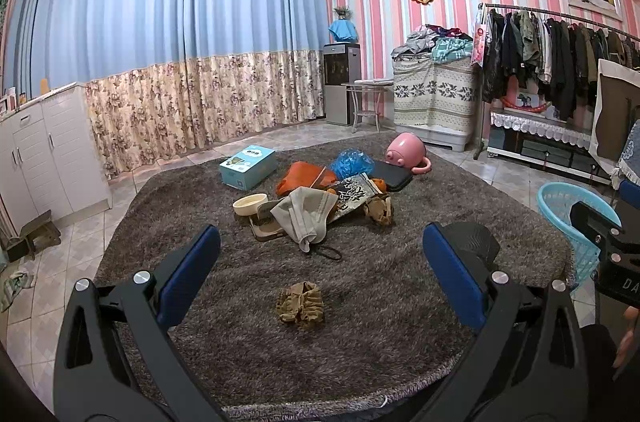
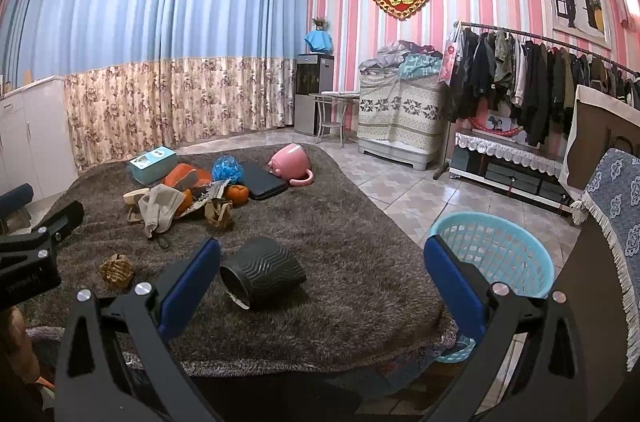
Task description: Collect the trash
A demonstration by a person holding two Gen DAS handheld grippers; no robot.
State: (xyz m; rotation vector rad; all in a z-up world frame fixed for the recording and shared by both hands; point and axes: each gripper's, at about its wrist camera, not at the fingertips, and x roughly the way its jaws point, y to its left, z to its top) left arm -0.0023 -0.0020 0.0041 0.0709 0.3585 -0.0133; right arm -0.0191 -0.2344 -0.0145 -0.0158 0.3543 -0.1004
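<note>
Left claw (image 1: 320,274) and right claw (image 2: 320,278) are both spread wide with nothing held; the crumpled brown paper (image 1: 301,304) lies on the grey rug (image 1: 380,342) just ahead of the left claw, the blue basket (image 2: 496,254) off the rug's right edge. Rug pile could be pinched with the paper, or the light wad squeezed out sideways. Farther back, a heap with another brown wad (image 1: 379,209), a cloth (image 1: 306,216) and a bowl (image 1: 250,203) is tangled together, and the black ribbed cup (image 2: 262,276) is tipped over between the right claw's fingers.

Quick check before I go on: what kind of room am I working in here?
Most likely a lived-in home bedroom or living room: a clothes rack hung with dark jackets, floor-length blue and floral curtains, and a shaggy grey-brown rug strewn with clutter.
</note>
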